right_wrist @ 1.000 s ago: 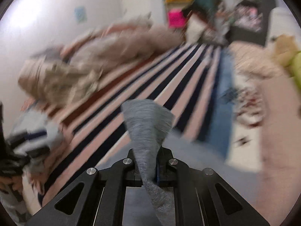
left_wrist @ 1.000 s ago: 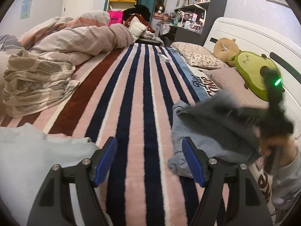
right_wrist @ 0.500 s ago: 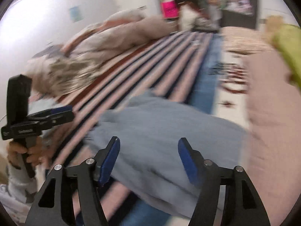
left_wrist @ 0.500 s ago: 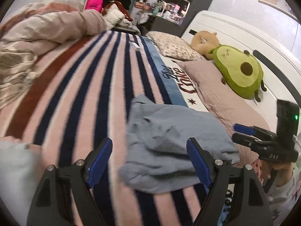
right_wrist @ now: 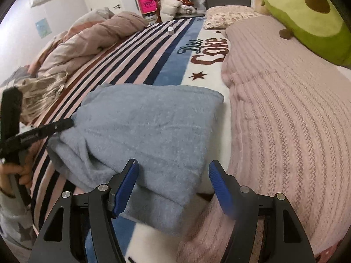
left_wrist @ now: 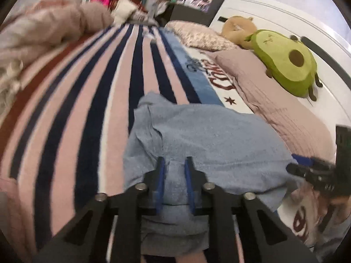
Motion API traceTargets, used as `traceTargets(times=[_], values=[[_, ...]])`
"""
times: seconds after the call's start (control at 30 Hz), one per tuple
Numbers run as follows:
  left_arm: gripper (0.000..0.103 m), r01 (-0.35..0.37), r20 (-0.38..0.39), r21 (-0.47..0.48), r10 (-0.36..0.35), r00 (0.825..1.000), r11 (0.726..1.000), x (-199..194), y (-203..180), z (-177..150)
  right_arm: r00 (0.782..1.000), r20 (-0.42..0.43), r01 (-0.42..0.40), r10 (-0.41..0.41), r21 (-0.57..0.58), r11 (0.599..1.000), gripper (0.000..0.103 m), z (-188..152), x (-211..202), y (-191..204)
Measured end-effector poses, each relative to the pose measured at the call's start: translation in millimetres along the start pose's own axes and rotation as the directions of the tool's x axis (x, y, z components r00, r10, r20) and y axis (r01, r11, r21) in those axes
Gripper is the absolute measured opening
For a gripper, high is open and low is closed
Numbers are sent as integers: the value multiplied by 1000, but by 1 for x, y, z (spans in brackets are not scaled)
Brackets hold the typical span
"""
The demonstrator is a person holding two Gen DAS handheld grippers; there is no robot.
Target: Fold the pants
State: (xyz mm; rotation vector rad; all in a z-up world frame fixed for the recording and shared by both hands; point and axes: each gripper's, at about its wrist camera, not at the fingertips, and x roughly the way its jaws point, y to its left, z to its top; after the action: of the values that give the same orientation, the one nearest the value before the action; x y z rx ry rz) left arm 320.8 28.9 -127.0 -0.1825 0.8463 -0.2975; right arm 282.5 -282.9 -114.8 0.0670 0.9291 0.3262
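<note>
Dropped from the right tool's grip a second ago, the blue-grey pants [right_wrist: 142, 127] now lie bunched on the bed's striped fleece blanket [left_wrist: 72, 100]. Left tool [left_wrist: 173, 180] has just been closing, pinching a soft fold; right tool [right_wrist: 173, 188] hangs spread over the near edge. Folding looks partly done; squaring remains.

Grey-blue pants [right_wrist: 144, 127] lie folded and rumpled on the striped blanket [right_wrist: 140, 61].
</note>
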Motion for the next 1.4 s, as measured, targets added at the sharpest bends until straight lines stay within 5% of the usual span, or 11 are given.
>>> traceTargets(times=[0.13, 0.23, 0.37, 0.43, 0.5, 0.57, 0.8, 0.83, 0.93, 1.1, 1.4], values=[[9, -11, 28, -30, 12, 1000, 999, -22, 15, -1, 1000, 8, -12, 12, -3, 1000, 63, 3, 0, 2], [9, -155, 34, -5, 155, 987, 988, -25, 26, -5, 999, 6, -46, 46, 23, 999, 63, 6, 0, -1], [13, -118, -10, -67, 118, 993, 991, -19, 42, -9, 997, -5, -75, 75, 53, 996, 70, 6, 3, -1], [50, -130, -25, -65, 128, 991, 989, -16, 43, -9, 997, -22, -72, 73, 52, 996, 75, 6, 10, 2], [74, -75, -21, -115, 73, 997, 991, -17, 50, -8, 995, -35, -93, 95, 54, 994, 76, 7, 16, 5], [74, -3, -32, -135, -2, 999, 991, -13, 51, -8, 991, -49, -120, 123, 64, 991, 77, 7, 22, 8], [73, 63, -101, -163, -80, 992, 985, 20, 46, -15, 984, -101, -144, 149, 58, 988, 81, 3, 51, 22], [58, 82, -106, -178, -101, 989, 981, 24, 46, -16, 984, -100, -142, 147, 59, 988, 78, 2, 53, 23], [43, 93, -109, -156, -110, 988, 983, 24, 38, -20, 991, -91, -103, 102, -5, 995, 60, 0, 52, 34], [25, 114, -90, -138, -127, 988, 984, -1, 32, -24, 996, -42, -86, 83, -68, 994, 35, -3, 33, 44], [25, 116, -81, -112, -125, 989, 987, -84, 13, -80, 981, -46, -192, 189, -68, 979, 34, -43, -25, 59]])
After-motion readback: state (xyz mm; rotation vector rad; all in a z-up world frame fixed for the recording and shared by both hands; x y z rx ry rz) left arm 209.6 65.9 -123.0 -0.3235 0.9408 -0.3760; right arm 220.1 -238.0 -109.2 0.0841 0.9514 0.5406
